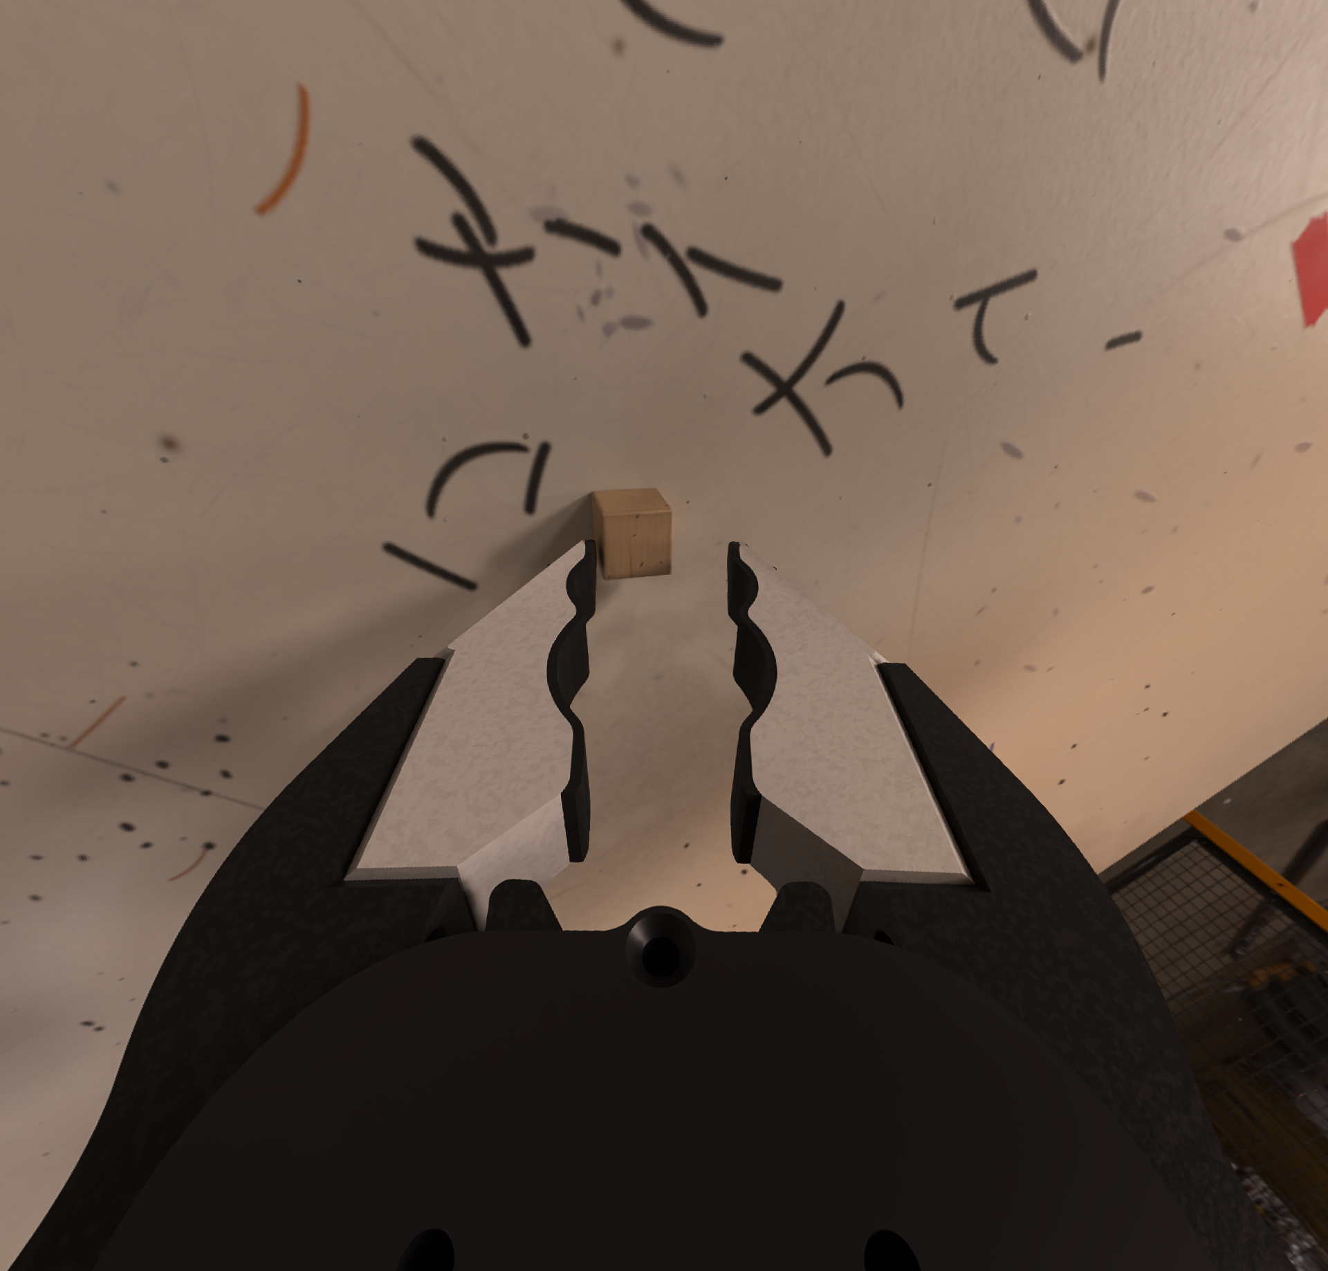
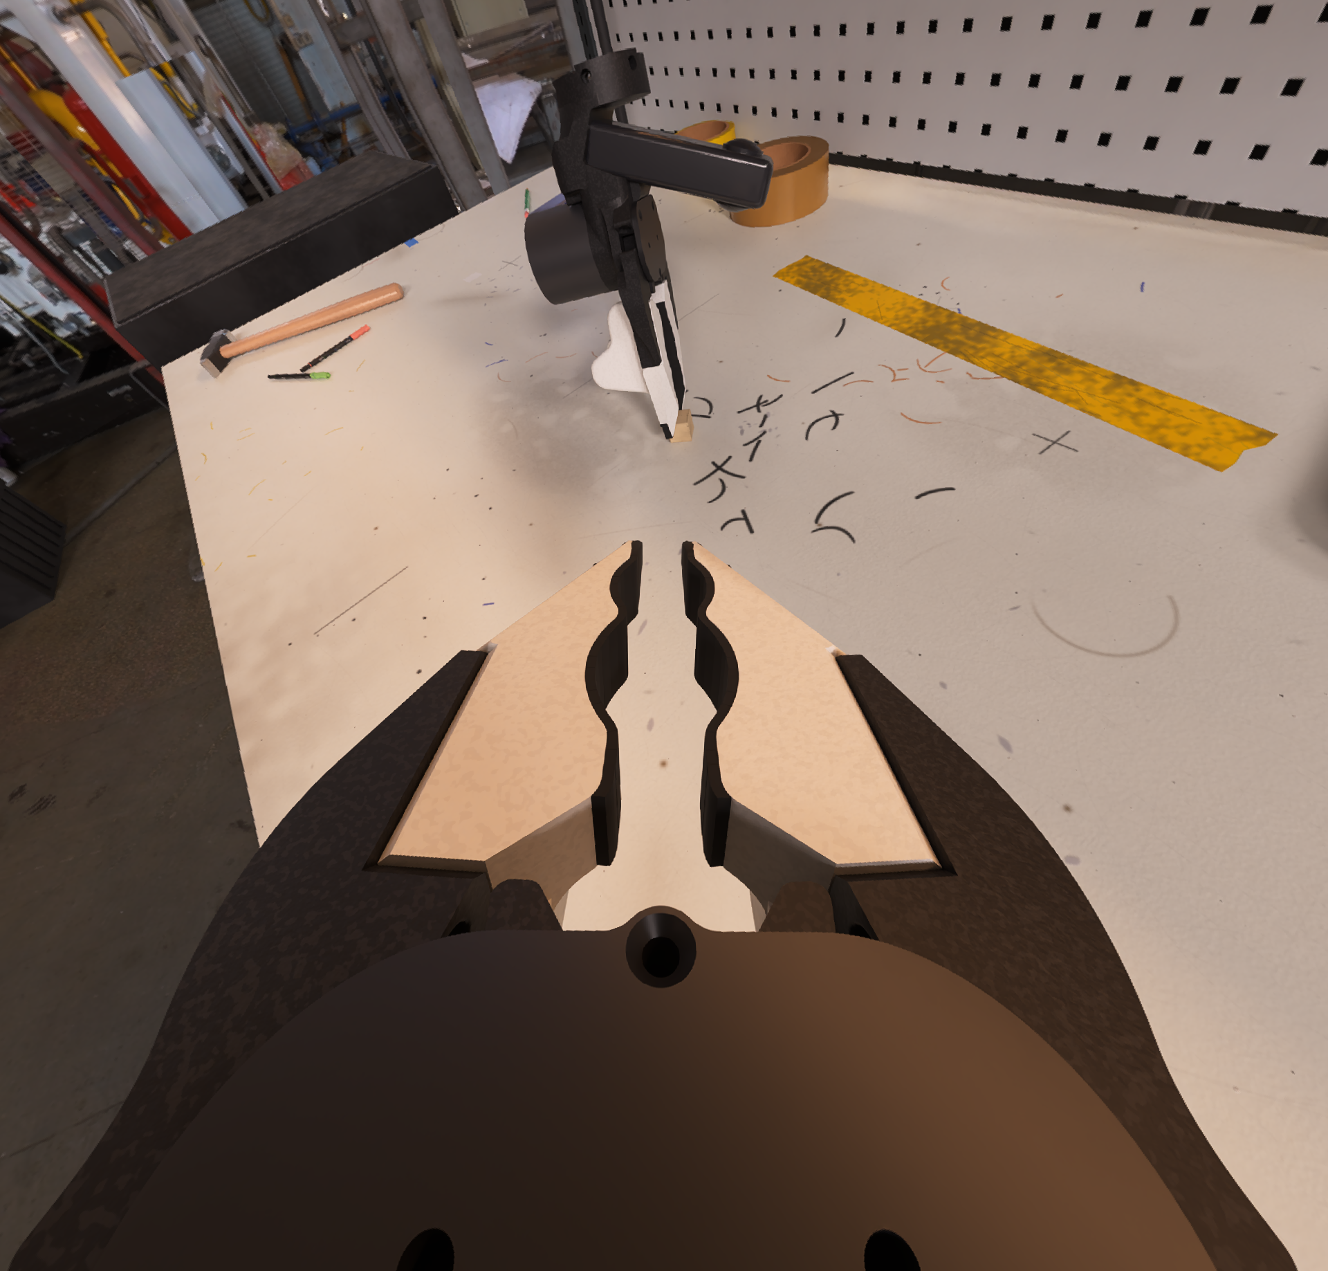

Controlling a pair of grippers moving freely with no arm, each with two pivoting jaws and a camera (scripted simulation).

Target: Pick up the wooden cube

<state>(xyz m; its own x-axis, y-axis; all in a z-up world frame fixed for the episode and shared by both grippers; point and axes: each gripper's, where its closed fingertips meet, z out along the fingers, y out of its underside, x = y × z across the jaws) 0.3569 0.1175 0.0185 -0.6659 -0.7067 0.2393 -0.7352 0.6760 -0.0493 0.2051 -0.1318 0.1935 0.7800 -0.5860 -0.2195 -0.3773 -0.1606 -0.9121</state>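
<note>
The wooden cube [image 1: 632, 543] is small and light tan. It sits on the cream table top among black pen marks. My left gripper [image 1: 661, 553] is open, low over the table, with the cube just beyond its tips and close to the left fingertip [image 1: 586, 564]. In the right wrist view the left gripper [image 2: 672, 420] tilts down with its tips at the cube [image 2: 683, 428]. My right gripper [image 2: 661, 553] is empty, its jaws a narrow gap apart, hovering well short of the cube.
A hammer [image 2: 302, 327] and two markers [image 2: 334, 349] lie at the far left near a black box [image 2: 273, 252]. Tape rolls [image 2: 783, 180] stand by the pegboard wall [image 2: 1006, 50]. A yellow tape strip [image 2: 1020, 359] lies to the right. The table edge [image 2: 208, 589] runs along the left.
</note>
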